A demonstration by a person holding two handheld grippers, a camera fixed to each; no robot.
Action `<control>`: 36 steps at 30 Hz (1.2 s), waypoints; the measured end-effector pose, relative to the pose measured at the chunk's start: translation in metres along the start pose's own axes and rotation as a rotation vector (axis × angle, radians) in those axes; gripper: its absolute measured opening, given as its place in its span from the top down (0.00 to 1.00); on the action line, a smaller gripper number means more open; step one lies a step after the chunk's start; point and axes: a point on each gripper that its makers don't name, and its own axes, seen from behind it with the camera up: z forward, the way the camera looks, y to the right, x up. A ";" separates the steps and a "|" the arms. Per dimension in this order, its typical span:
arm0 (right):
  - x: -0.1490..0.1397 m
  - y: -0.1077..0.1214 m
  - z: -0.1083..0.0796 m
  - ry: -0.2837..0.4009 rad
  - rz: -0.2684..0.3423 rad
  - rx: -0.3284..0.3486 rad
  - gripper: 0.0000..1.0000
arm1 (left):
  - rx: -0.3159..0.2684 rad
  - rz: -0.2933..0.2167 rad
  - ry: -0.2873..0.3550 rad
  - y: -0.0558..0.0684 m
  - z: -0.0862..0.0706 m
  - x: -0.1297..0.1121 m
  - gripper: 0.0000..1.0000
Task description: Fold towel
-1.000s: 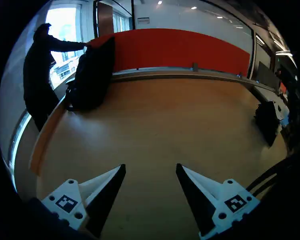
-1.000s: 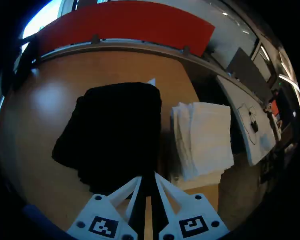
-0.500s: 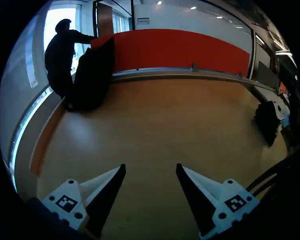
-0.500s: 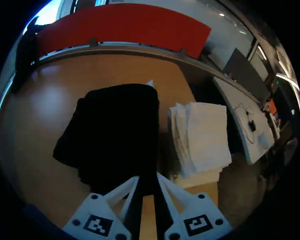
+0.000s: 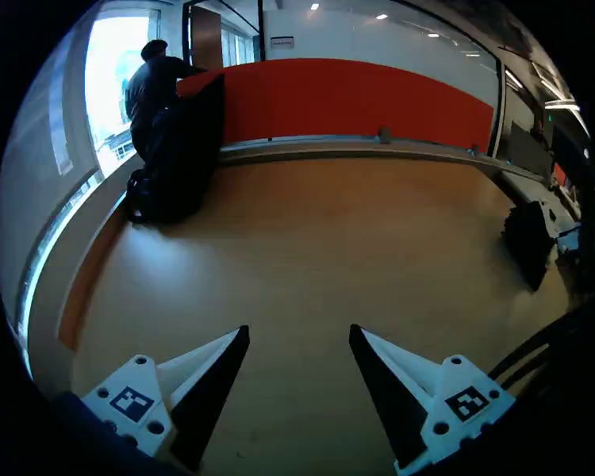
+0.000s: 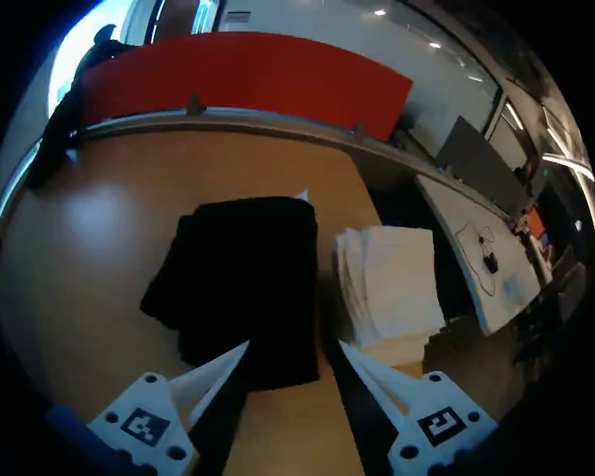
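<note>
Right gripper view: the right gripper (image 6: 293, 347) hangs above the table (image 6: 83, 262), its 2 fingers spread wide and holding nothing. Each finger bears 1 square black-and-white marker (image 6: 145, 426). We see the folded black towel (image 6: 246, 278) lying flat beneath the fingertips, just beside a stack of white towels (image 6: 389, 285). Left gripper view: the left gripper (image 5: 297, 329) points out across the tabletop, jaws equally wide and empty.
</note>
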 end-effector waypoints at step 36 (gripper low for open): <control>0.013 -0.053 0.021 0.016 -0.019 0.104 0.05 | 0.019 -0.002 0.004 -0.012 -0.005 -0.001 0.06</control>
